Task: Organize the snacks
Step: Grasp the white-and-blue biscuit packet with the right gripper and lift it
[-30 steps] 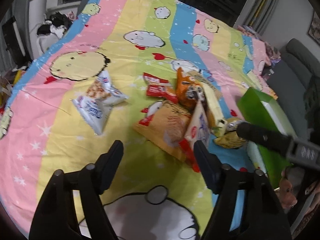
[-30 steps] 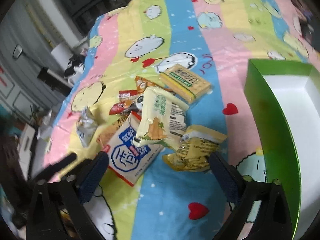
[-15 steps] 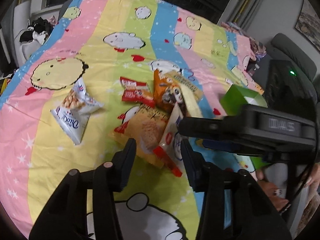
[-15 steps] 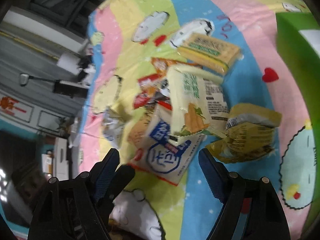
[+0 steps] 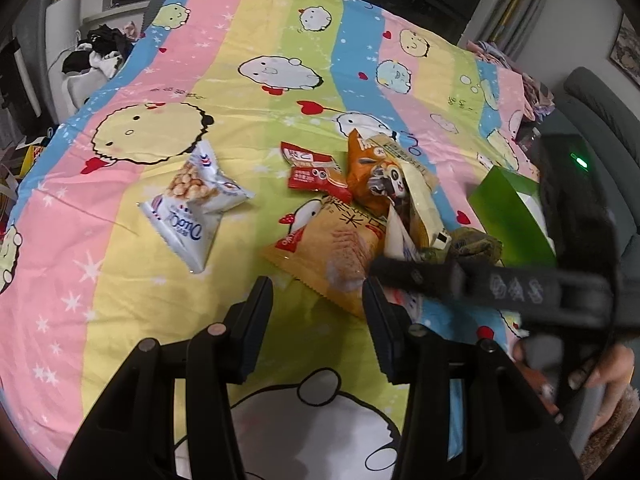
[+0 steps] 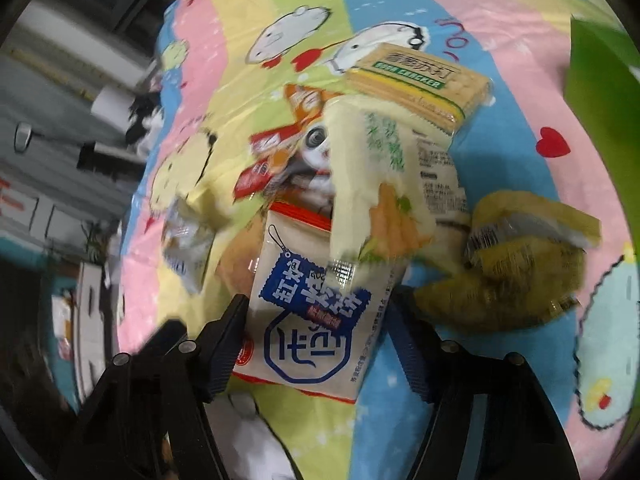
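Barely begun: every snack in view lies on the bed (image 5: 224,80) and none shows in the visible part of the green box (image 5: 508,216), off to the right hand-held gripper's (image 6: 316,316) right. Its jaws have just been closing around the white-and-blue packet (image 6: 312,320), pads at its edges. The left hand-held gripper (image 5: 318,312) hovers narrow and empty, just short of the orange bag (image 5: 332,252).

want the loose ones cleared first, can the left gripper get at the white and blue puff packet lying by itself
Probably yes. The white and blue puff packet lies alone on the bedspread, apart from the pile; nothing sits between it and the left gripper.
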